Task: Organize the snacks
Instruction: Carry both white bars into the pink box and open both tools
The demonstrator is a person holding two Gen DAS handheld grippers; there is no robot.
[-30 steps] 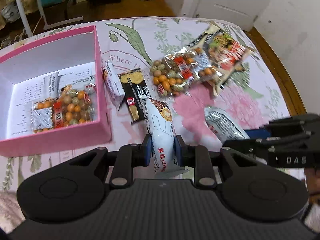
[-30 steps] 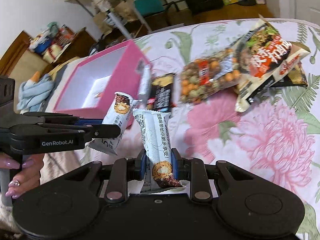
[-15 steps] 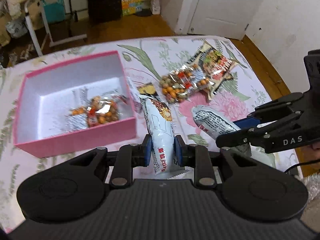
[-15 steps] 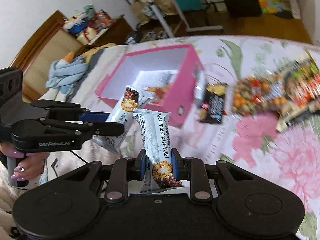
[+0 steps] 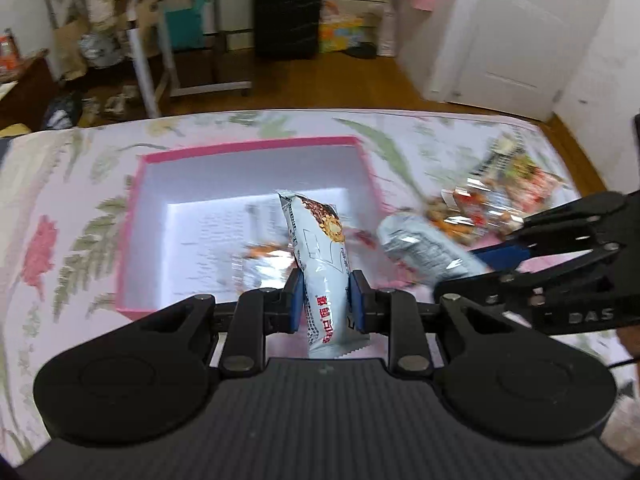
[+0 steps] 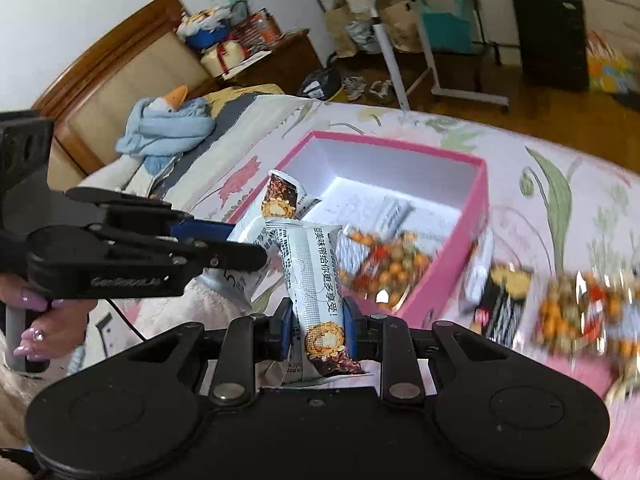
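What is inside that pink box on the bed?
Inside the pink box lies a clear bag of orange and green coated nuts on printed white paper. The held snack bars hide part of the floor, so more may lie there.

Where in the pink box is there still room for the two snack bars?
The pink box is mostly bare: the white floor along its far wall and left side is free. The crowded spot is the near right corner, where a nut bag lies. Outside, right of the box, more snacks crowd the bedspread.
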